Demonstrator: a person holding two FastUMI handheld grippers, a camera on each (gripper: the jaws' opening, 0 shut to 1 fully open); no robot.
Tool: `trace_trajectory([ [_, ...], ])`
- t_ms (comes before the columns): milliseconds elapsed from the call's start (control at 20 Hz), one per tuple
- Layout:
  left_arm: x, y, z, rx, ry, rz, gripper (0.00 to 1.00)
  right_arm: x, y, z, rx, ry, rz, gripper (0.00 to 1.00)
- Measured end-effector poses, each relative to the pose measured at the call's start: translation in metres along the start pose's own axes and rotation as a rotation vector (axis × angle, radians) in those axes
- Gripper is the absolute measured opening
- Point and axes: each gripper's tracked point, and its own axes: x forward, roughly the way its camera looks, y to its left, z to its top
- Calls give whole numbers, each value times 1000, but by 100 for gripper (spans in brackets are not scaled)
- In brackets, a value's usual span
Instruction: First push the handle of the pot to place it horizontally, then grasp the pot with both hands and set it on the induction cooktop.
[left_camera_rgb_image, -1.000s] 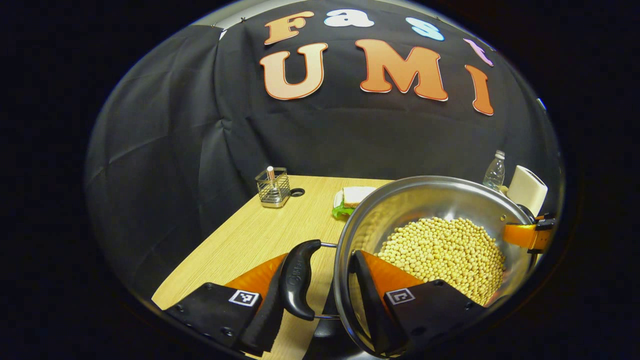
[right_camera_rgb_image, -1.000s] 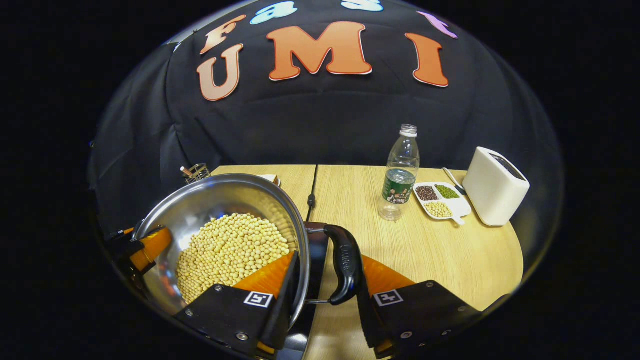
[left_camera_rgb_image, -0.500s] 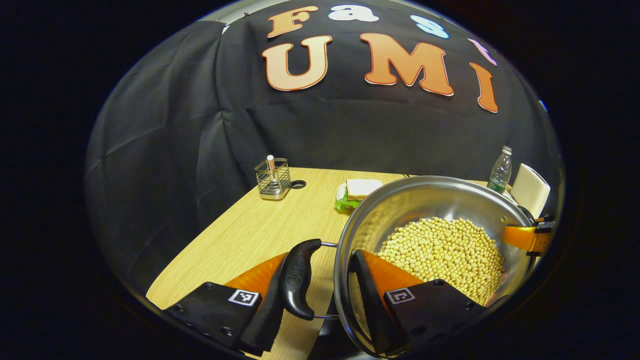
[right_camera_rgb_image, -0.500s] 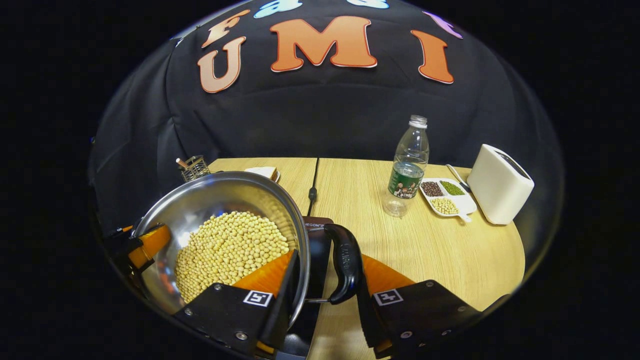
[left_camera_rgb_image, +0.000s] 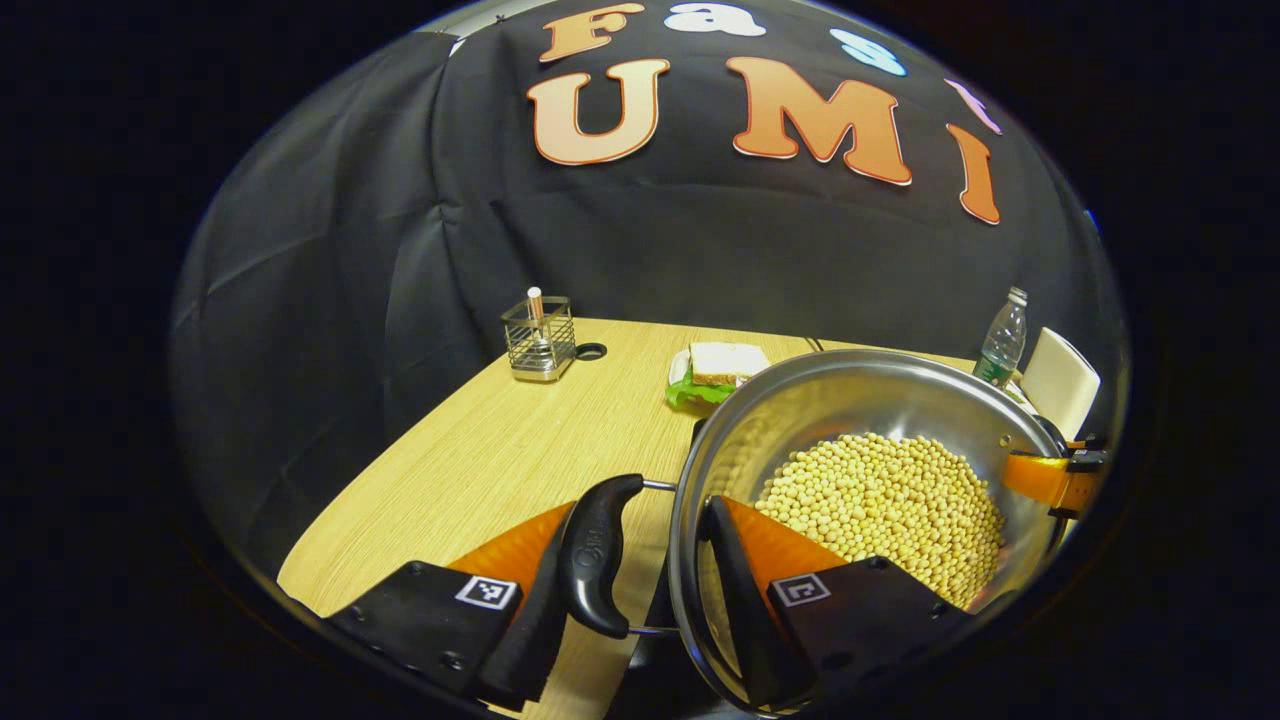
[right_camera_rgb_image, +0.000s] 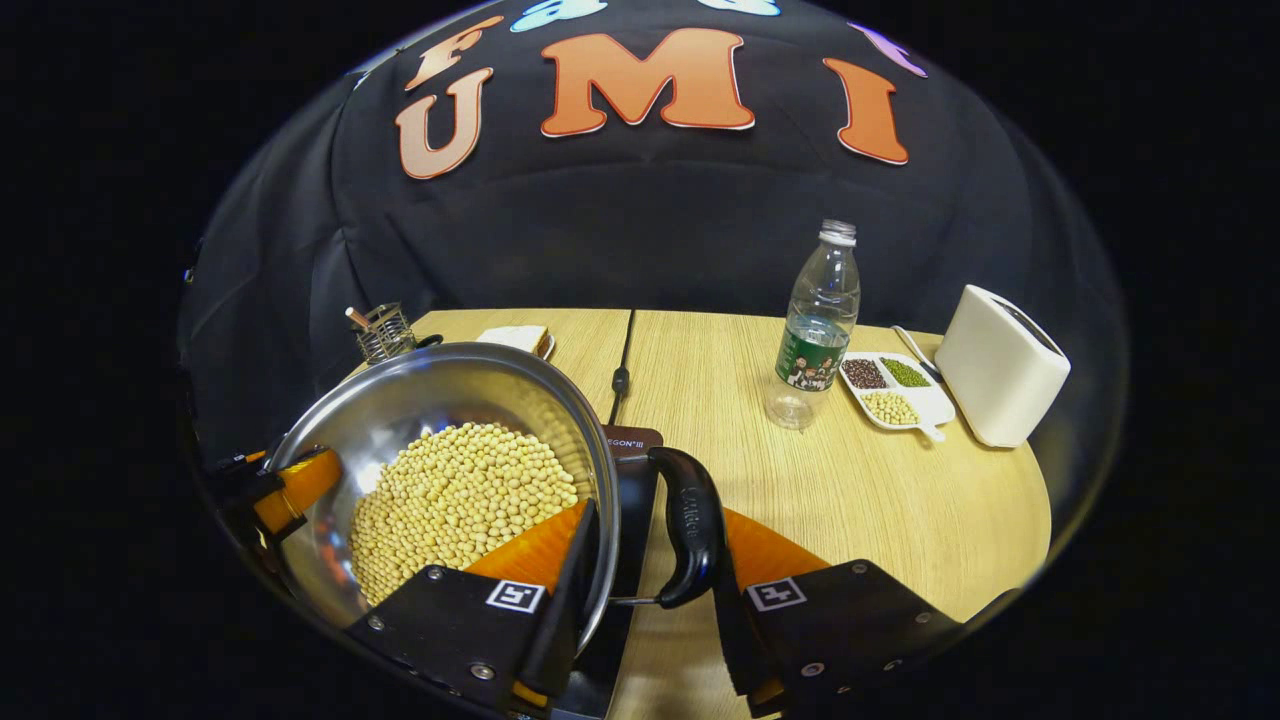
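Note:
A steel pot (left_camera_rgb_image: 880, 400) full of yellow soybeans (left_camera_rgb_image: 885, 505) is held between both grippers. My left gripper (left_camera_rgb_image: 640, 510) is shut on it, one finger outside the black side handle (left_camera_rgb_image: 592, 555) and the other inside the pot wall. My right gripper (right_camera_rgb_image: 655, 515) is shut the same way on the opposite black handle (right_camera_rgb_image: 692, 535) and the pot (right_camera_rgb_image: 440, 390). Both handles lie level. The black induction cooktop (right_camera_rgb_image: 632, 462) lies directly under the pot, partly hidden by it. Across the pot, each view shows the other gripper's orange finger (left_camera_rgb_image: 1040, 475) (right_camera_rgb_image: 290, 485).
On the wooden table (right_camera_rgb_image: 850, 490) stand a clear water bottle (right_camera_rgb_image: 815, 335), a white divided dish of beans (right_camera_rgb_image: 890, 395) and a white toaster (right_camera_rgb_image: 1000, 365). A wire basket (left_camera_rgb_image: 538, 340) and a sandwich (left_camera_rgb_image: 722, 365) sit at the far left. A black cable (right_camera_rgb_image: 620, 360) runs to the back.
Both grippers stay shut on the pot. The table things have drifted upward in both views, and more of the cooktop's far edge shows beyond the pot in the right gripper view.

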Motion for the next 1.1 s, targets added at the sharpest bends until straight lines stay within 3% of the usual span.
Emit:
trace_trajectory([
  [450, 3, -3, 0, 37, 8, -21, 75, 4, -2, -3, 20, -14, 30, 61],
  [750, 5, -4, 1, 49, 10, -17, 80, 5, -2, -1, 1, -24, 57, 67],
  [850, 5, -3, 2, 51, 13, -6, 85, 4, -7, 9, -81, -75, 28, 72],
  [1000, 1, -1, 17, 61, -31, 19, 84, -9, -10, 23, -241, -154, -20, 77],
  [1050, 0, -2, 24, 64, -50, 29, 90, -13, -10, 25, -250, -162, -18, 78],
  [1100, -4, 0, 31, 70, -70, 43, 78, -18, -13, 27, -240, -164, -11, 78],
])
